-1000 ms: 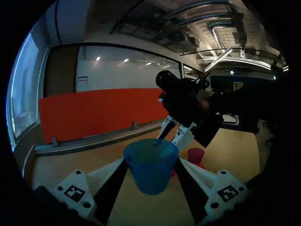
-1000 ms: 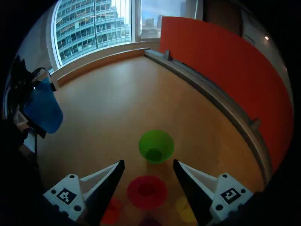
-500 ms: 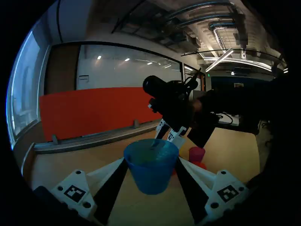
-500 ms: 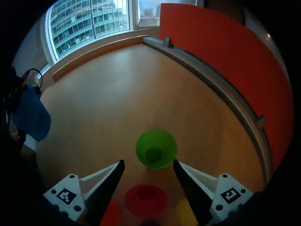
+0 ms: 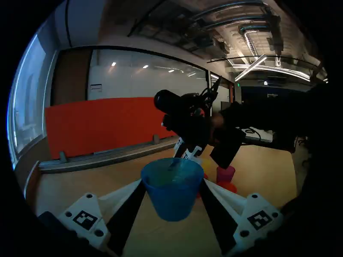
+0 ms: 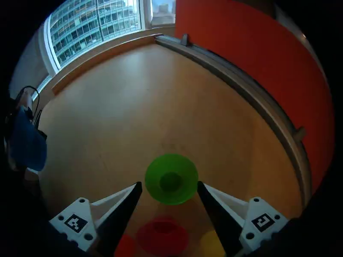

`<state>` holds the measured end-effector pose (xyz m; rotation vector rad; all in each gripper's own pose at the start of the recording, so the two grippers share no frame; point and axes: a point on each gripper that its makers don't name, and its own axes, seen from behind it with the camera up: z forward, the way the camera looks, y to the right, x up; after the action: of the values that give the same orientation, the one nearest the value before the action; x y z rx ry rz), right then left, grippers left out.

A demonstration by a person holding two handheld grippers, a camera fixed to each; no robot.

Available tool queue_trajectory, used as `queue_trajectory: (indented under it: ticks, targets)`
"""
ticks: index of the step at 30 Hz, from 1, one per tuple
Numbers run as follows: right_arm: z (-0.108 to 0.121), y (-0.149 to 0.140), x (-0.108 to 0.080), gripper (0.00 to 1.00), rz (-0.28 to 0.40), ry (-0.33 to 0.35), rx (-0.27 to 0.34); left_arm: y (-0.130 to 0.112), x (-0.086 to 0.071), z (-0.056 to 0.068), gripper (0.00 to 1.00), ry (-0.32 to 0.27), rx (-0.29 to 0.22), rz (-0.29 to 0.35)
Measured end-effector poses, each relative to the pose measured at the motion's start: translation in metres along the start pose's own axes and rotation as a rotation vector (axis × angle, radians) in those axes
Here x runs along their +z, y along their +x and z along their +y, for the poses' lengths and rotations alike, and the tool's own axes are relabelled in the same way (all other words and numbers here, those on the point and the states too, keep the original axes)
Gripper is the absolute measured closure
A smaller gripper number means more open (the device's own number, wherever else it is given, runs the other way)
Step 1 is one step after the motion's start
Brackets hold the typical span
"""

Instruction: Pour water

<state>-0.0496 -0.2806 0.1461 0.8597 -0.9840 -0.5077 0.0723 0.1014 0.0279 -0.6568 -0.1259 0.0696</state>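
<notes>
**A:** What could go wrong from here?

**B:** A spill, I'd judge. The left gripper [image 5: 172,182] is clamped on the translucent blue plastic cup [image 5: 172,195], with both fingers pressed to its smooth, tapered wall. It holds the cup up off the pale wooden tabletop [image 5: 64,188]. A slick cone like that can slide between hard fingers if it is tipped quickly.

**A:** And the receiving vessel?

**B:** Probably the glossy green flared plastic cup [image 6: 171,179], upright on the wood. The right gripper [image 6: 169,184] hangs over it with its fingers apart on either side, not touching it as far as I can see. The cup looks light, so an off-centre squeeze could tip it or skate it away.

**A:** Neighbours?

**B:** A red cup [image 6: 163,234] and a yellow cup [image 6: 212,245] sit just beside it, and a stray stream would land there. The blue cup is well apart from the green one. I cannot tell how full it is.
</notes>
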Motion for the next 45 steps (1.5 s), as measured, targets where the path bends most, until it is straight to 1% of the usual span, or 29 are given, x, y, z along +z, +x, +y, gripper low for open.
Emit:
queue_trajectory:
  ticks: [14,26,29,38,45]
  targets:
    - [0.004,-0.002,0.008,0.00,-0.017,-0.016,0.004,-0.003,0.000,0.001,0.15,-0.005,-0.001,-0.004]
    - [0.003,-0.006,0.017,0.00,-0.029,-0.010,0.014,-0.005,-0.002,0.000,0.15,0.001,-0.003,-0.008]
    - [0.002,-0.007,0.018,0.06,-0.033,-0.007,0.015,-0.005,-0.002,0.000,0.15,0.002,-0.003,-0.009]
    - [-0.001,-0.005,0.015,0.08,-0.020,0.004,0.021,-0.007,-0.003,-0.001,0.15,0.006,-0.003,-0.014]
    - [-0.002,0.000,0.001,0.08,0.002,0.004,0.025,-0.006,-0.005,-0.001,0.15,0.011,0.000,-0.017]
